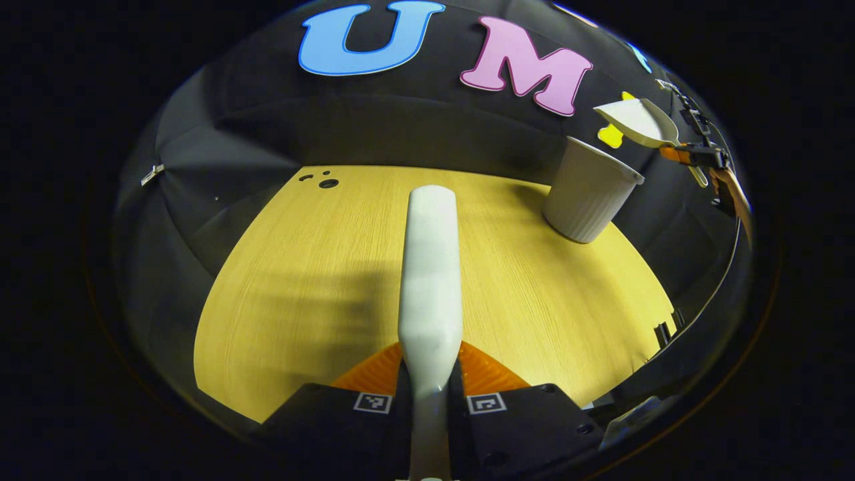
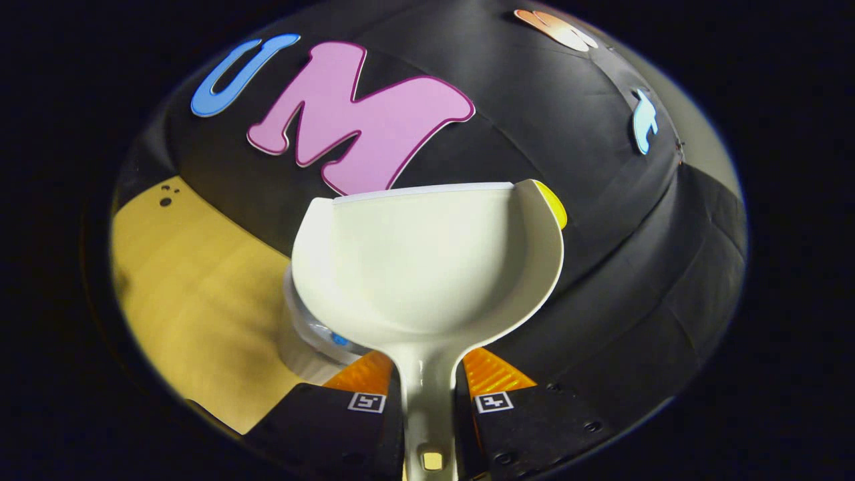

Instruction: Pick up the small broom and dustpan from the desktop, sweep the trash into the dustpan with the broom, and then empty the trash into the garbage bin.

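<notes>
Left gripper (image 1: 431,374) is pinching the broom (image 1: 431,267) by its handle, both fingers pressing on it, above the desktop (image 1: 300,280) and left of the garbage bin (image 1: 588,194). Right gripper (image 2: 427,387) is clamping the dustpan (image 2: 427,267) handle, holding the pan tilted just above the garbage bin (image 2: 314,341) rim.

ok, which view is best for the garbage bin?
Left gripper view: the garbage bin stands whole on the desktop, with the dustpan above it. In the right gripper view, the dustpan hides most of the bin.
</notes>
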